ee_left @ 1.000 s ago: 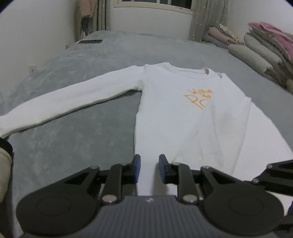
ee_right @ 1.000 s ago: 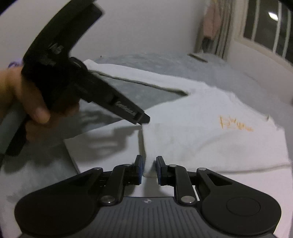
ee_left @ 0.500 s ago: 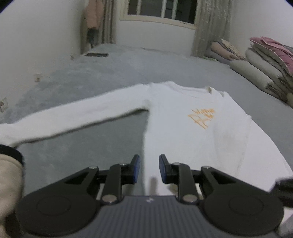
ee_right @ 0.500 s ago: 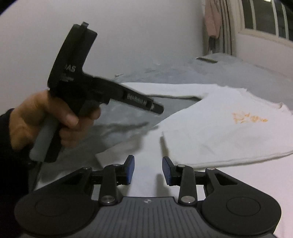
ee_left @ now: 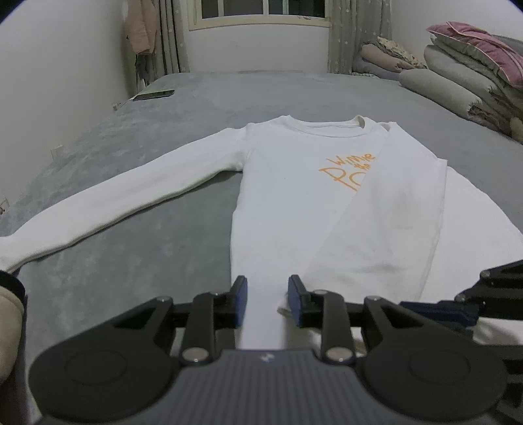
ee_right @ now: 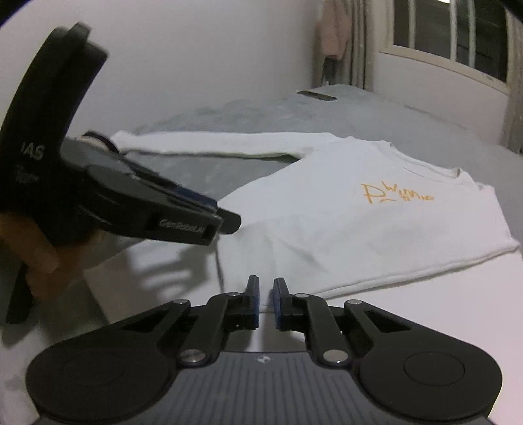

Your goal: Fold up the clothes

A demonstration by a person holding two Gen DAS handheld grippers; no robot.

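Observation:
A white long-sleeved shirt (ee_left: 294,196) with orange lettering (ee_left: 349,170) lies flat on the grey bed (ee_left: 130,278). One sleeve (ee_left: 130,196) stretches out to the left. The other side is folded diagonally over the chest. My left gripper (ee_left: 266,304) hovers at the bottom hem, its jaws opening, with white cloth showing between the pads and untouched by them. My right gripper (ee_right: 266,300) is at the folded layer's hem, its jaws closing to a narrow slit, and its pads do not visibly press on the cloth. It also shows in the left wrist view as the right gripper (ee_left: 405,309).
A hand (ee_right: 39,255) holds the left gripper (ee_right: 228,224) just left of the right one. Folded quilts and pillows (ee_left: 457,81) are stacked at the far right. A dark flat object (ee_left: 153,94) lies at the bed's far left edge. White walls and a window (ee_left: 261,13) stand behind.
The right gripper's jaws spread wider half a second ago and have now narrowed to a slit. The left gripper lifted briefly, came back down beside the hem, and its jaws stand slightly wider.

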